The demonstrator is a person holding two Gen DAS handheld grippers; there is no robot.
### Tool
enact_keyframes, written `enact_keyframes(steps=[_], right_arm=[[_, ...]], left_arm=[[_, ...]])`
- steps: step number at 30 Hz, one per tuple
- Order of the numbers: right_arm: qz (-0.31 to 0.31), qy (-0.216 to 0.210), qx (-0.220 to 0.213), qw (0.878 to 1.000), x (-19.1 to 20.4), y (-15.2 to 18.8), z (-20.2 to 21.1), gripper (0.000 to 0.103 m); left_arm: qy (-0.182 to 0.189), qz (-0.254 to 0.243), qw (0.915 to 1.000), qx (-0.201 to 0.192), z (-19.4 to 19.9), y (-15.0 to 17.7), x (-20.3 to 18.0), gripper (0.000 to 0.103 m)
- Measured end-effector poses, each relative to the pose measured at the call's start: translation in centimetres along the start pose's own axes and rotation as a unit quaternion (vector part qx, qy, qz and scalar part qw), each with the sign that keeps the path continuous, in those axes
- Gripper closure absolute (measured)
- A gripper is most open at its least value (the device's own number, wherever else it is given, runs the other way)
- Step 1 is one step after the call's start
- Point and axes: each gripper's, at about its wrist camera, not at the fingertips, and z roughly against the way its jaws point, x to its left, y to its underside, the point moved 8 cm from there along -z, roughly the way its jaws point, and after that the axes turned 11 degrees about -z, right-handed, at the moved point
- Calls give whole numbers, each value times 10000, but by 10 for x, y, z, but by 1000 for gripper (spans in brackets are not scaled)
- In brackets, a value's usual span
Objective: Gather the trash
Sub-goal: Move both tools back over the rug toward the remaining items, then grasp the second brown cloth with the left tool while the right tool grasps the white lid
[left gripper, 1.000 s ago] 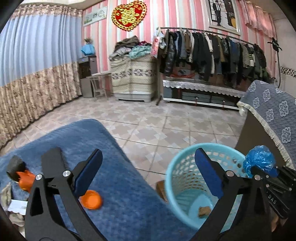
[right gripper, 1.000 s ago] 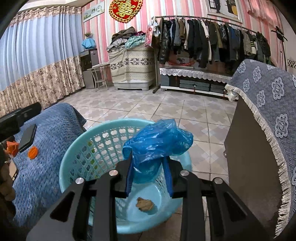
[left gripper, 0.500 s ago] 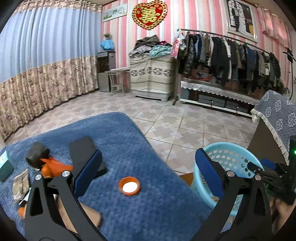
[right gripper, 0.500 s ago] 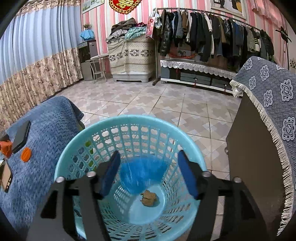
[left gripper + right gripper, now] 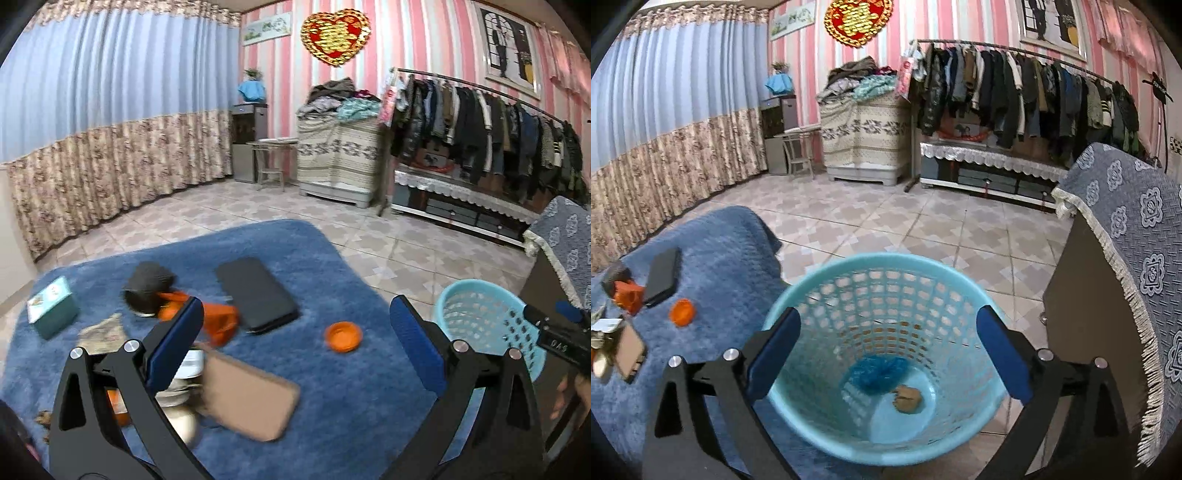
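Observation:
A light blue mesh basket (image 5: pixel 879 266) stands on the floor under my right gripper (image 5: pixel 888 343), which is open and empty above it. A crumpled blue plastic bag (image 5: pixel 877 373) and a brown scrap (image 5: pixel 907 398) lie at its bottom. My left gripper (image 5: pixel 295 343) is open and empty above a blue cloth-covered table (image 5: pixel 332 398). On the table lie an orange cap (image 5: pixel 342 336), an orange wrapper (image 5: pixel 218 321), a dark cup on its side (image 5: pixel 147 284), a brown card (image 5: pixel 247 398), white packets (image 5: pixel 184 384) and a patterned wrapper (image 5: pixel 101 332). The basket also shows in the left wrist view (image 5: pixel 487 317).
A black phone (image 5: pixel 256 293) and a teal box (image 5: pixel 51 306) lie on the table. A dark cabinet with a patterned blue cover (image 5: pixel 1123 236) stands right of the basket. Tiled floor (image 5: pixel 886 218), a clothes rack (image 5: pixel 1015 96) and curtains (image 5: pixel 92 129) lie beyond.
My right gripper opened and the blue bag fell into the basket. My left gripper swung left from the basket to over the table's clutter.

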Motion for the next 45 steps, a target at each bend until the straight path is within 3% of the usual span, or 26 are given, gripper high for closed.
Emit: enact_keyframes(steps=[7, 13, 22, 27, 32, 36, 41, 45], right_arm=[[253, -556, -84, 9981, 74, 20, 21, 8], [607, -997, -26, 9932, 136, 53, 37, 7], [1179, -1260, 237, 9847, 193, 98, 40, 7], [1288, -1268, 332, 9830, 203, 108, 38, 7], [1310, -1335, 484, 9812, 213, 121, 37, 7], [1373, -1463, 610, 9778, 225, 133, 39, 7], [1467, -1725, 810, 9706, 253, 150, 43, 7], [1753, -1992, 877, 9602, 282, 166, 52, 7]], left_arm=[[-703, 115, 9973, 199, 29, 42, 80, 6], [-1319, 279, 9892, 579, 48, 97, 157, 6], [-1629, 902, 9773, 1012, 62, 168, 234, 6], [-1594, 1040, 9758, 1079, 57, 184, 246, 6], [-1479, 1072, 9749, 1272, 44, 197, 248, 14], [-1553, 892, 9745, 1353, 38, 204, 246, 16], [-1322, 805, 9770, 1470, 30, 206, 237, 34], [-1214, 939, 9759, 1552, 26, 212, 239, 36]])
